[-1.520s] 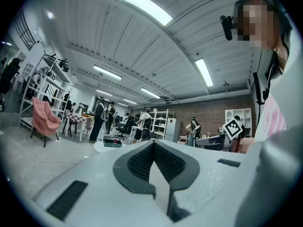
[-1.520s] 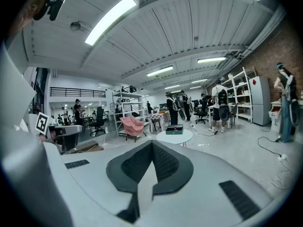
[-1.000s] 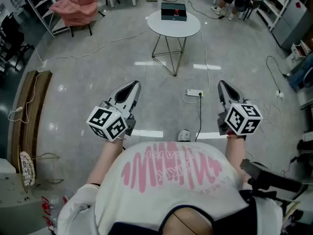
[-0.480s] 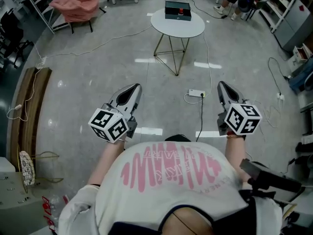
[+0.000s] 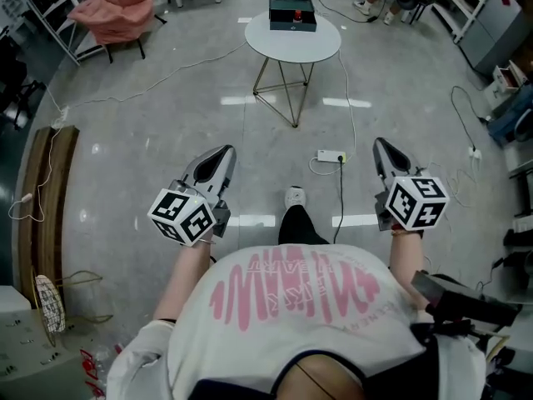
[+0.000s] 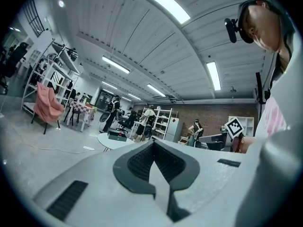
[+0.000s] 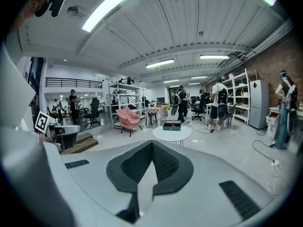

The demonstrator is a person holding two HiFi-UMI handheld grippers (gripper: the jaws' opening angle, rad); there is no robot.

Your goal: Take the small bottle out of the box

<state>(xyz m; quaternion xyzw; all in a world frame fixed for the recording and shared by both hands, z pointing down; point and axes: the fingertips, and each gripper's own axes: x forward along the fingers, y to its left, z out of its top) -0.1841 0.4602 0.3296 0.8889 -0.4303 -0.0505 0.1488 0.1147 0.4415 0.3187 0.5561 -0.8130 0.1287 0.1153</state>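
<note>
A dark box (image 5: 292, 14) with a red spot on its top sits on a round white table (image 5: 321, 44) far ahead of me; it also shows as the box (image 7: 172, 125) in the right gripper view and the box (image 6: 116, 135) in the left gripper view. No small bottle can be made out. My left gripper (image 5: 225, 152) and right gripper (image 5: 381, 146) are held out over the floor, well short of the table. Both are shut with nothing between the jaws, as the left gripper (image 6: 152, 144) and right gripper (image 7: 151, 144) views show.
A power strip (image 5: 331, 155) and cables lie on the floor between me and the table. A pink chair (image 5: 112, 11) stands at the far left, a wooden bench (image 5: 50, 190) along the left. Shelves and several people (image 7: 218, 103) are at the back.
The person has stepped forward: a leg and shoe now show between the grippers. Both grippers were carried along and stayed shut.
</note>
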